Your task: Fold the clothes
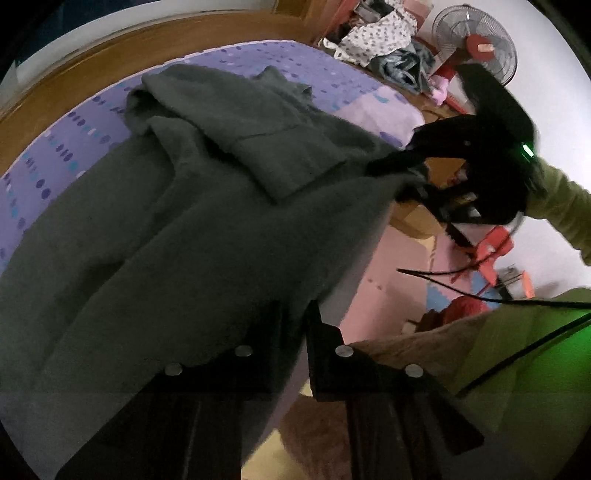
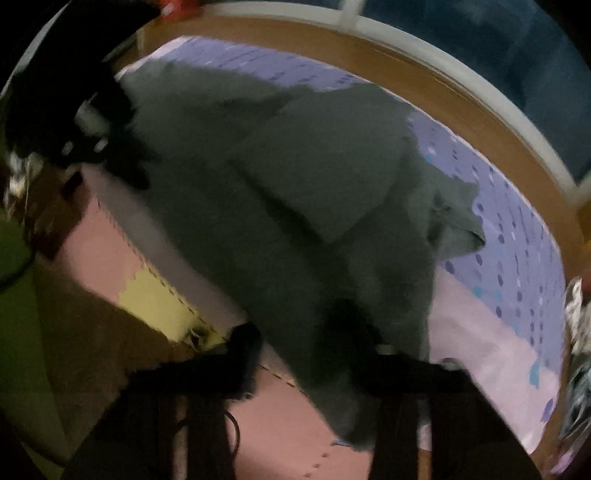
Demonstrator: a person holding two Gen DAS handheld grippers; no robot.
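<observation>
Bedroom in dim light, with a bed (image 1: 74, 158) in a purple dotted sheet as the working surface.

Nearest the lens in the left wrist view: left gripper (image 1: 295, 317), pointing steeply down, its fingers (image 1: 255, 369) drawn narrow and pinched on the near hem of a dark grey fleece garment (image 1: 184, 221). Farther right along the same hem: right gripper (image 2: 301, 332), likewise nipped onto the cloth. Blurred in its own view, but clear from the left camera as a black shape biting the fabric edge, carried by an arm in a pale green sleeve (image 1: 561, 206).

Garment spread lengthwise over the bed, neck end far, one sleeve folded across the body. Near hem raised between the two grippers at the bed's near edge, partly hanging over the side.

Around the sheet, a wooden bed frame (image 1: 74, 81). Below the near edge, foam floor mats (image 1: 388, 295) in pink, with a yellow tile in the right wrist view. Black cable (image 1: 480, 291) trailing across at the right. Beyond it a red stool (image 1: 495, 247). Far right, a heap of clothes (image 1: 380, 33) and a standing fan (image 1: 476, 44) against a white wall. Behind the bed, a pale window frame (image 2: 443, 48) over dark glass.
</observation>
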